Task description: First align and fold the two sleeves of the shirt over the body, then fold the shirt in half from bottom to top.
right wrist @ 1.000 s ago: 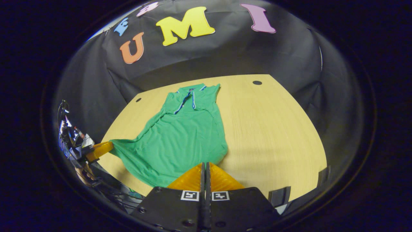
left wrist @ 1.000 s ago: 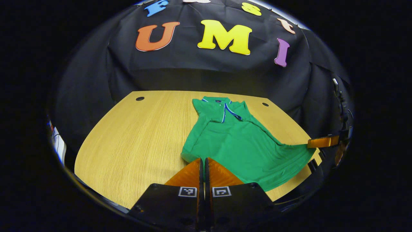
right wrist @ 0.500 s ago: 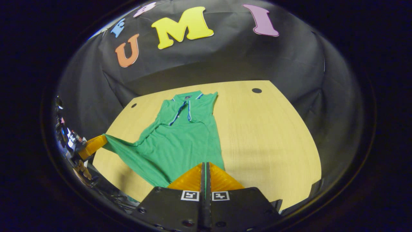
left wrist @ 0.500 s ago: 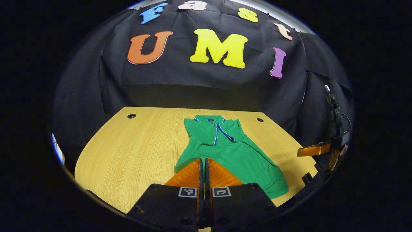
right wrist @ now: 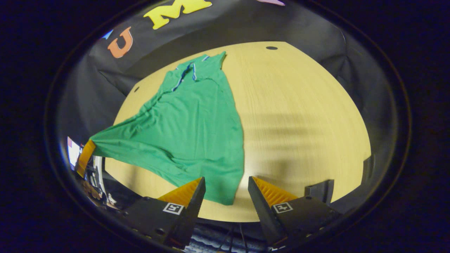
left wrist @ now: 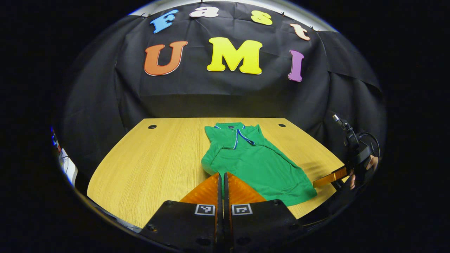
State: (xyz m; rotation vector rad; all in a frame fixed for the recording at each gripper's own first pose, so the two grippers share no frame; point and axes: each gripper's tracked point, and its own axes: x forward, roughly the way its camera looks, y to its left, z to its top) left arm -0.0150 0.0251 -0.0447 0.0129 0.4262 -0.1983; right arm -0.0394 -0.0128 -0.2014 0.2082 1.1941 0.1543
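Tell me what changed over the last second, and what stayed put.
The right gripper opened and let go of the shirt's near hem corner, which now lies on the table. The left gripper stayed shut on the other hem corner, holding it pulled out to the side. The collar end stayed flat at the far side of the table.

Shirt (right wrist: 190, 116) flat on table (right wrist: 299, 105), collar toward far edge.

- Hidden between the left gripper (left wrist: 220, 179) fingers: the pinched corner of the green shirt (left wrist: 258, 165).
- Too small to tell: jaw state of the right gripper (left wrist: 330, 177) at the left gripper view's edge.
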